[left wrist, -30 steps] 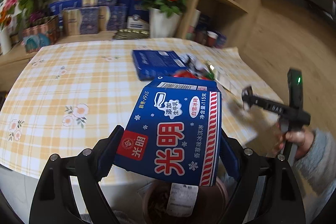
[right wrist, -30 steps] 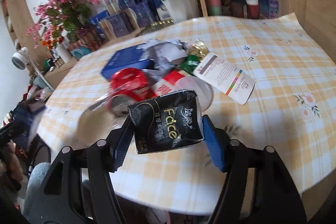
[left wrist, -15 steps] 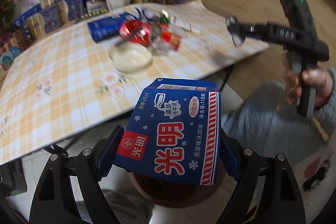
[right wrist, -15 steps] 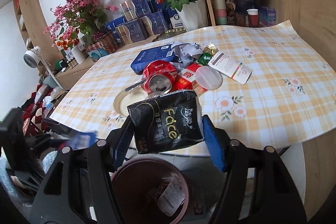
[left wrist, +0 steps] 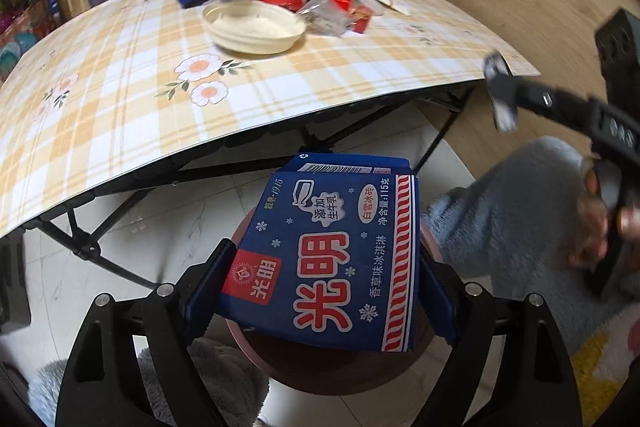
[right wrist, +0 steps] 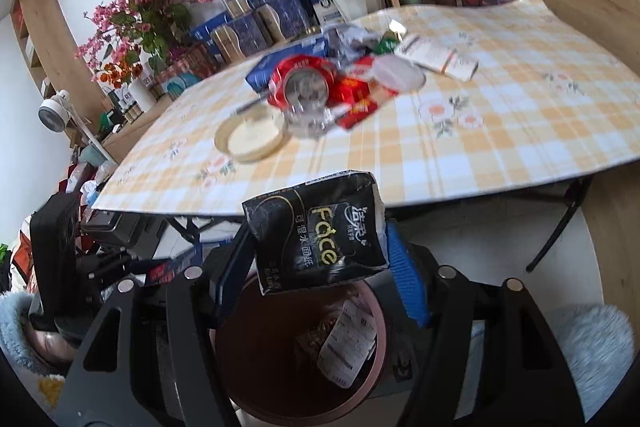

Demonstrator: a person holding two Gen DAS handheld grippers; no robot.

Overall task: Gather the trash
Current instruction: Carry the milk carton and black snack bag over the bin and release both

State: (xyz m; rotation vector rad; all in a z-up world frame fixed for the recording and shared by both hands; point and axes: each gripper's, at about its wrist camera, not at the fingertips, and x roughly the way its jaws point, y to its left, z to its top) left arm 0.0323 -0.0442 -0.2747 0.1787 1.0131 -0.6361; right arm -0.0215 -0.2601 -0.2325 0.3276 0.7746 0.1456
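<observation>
Trash in both grippers hangs over the brown bin (right wrist: 300, 355) on the floor below the table (left wrist: 120, 99) edge. The left gripper (left wrist: 320, 291) is closed on a blue ice-cream carton (left wrist: 324, 255), lower centre of its view, pinched across its flat side walls; it looks light and stiff enough to keep its shape, likely empty. The right gripper (right wrist: 320, 267) clamps a black tissue packet (right wrist: 318, 235), soft and crinkled, probably slippery film best held across its width, as here. More litter remains on the table: a crushed red can (right wrist: 304, 83), a cream lid (right wrist: 250, 139), wrappers. A second ago the carton hung level with the tabletop and the packet over the cloth; both now sit lower, above the bin.
</observation>
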